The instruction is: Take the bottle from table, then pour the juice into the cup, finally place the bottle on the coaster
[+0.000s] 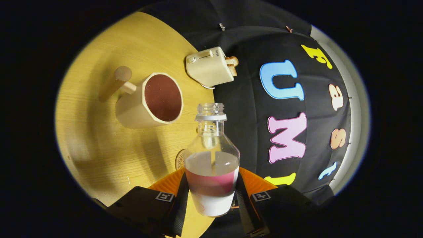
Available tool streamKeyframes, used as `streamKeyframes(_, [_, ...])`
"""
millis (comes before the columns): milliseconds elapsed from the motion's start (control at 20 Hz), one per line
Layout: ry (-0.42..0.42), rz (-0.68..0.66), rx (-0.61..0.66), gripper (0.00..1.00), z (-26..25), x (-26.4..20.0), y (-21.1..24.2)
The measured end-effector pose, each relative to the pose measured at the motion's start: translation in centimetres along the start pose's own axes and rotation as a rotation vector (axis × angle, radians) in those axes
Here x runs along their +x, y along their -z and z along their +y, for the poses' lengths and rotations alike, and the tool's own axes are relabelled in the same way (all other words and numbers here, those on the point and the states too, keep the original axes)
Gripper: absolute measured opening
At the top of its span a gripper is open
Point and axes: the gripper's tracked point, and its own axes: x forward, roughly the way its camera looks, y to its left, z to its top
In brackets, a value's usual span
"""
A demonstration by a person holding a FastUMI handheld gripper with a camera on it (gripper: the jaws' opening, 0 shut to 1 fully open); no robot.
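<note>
Tongs [211,195] clamped on one open bottle [211,155], both fingers pressing its lower sides, neck aimed ahead and tipped toward the one wooden cup [150,100] on the desk [99,148], presumably lining up the pour. One coaster [180,159] peeks from behind the bottle, likely waiting for set-down; one toaster [210,66] sits beyond.

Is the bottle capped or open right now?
Open: the bottle, clamped between the gripper fingers, shows a bare threaded neck, no cap.

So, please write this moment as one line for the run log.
gripper: shut on bottle | bottle: uncapped, lifted, tilted | cup: on table, beyond fingers
</note>
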Motion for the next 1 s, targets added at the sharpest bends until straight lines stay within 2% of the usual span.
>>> streamKeyframes(550, [-0.022, 0.046, -0.159, 0.7, 0.59, 0.46, 0.37])
streamKeyframes(1000, [-0.012, 0.055, -0.226, 0.69, 0.17, 0.4, 0.25])
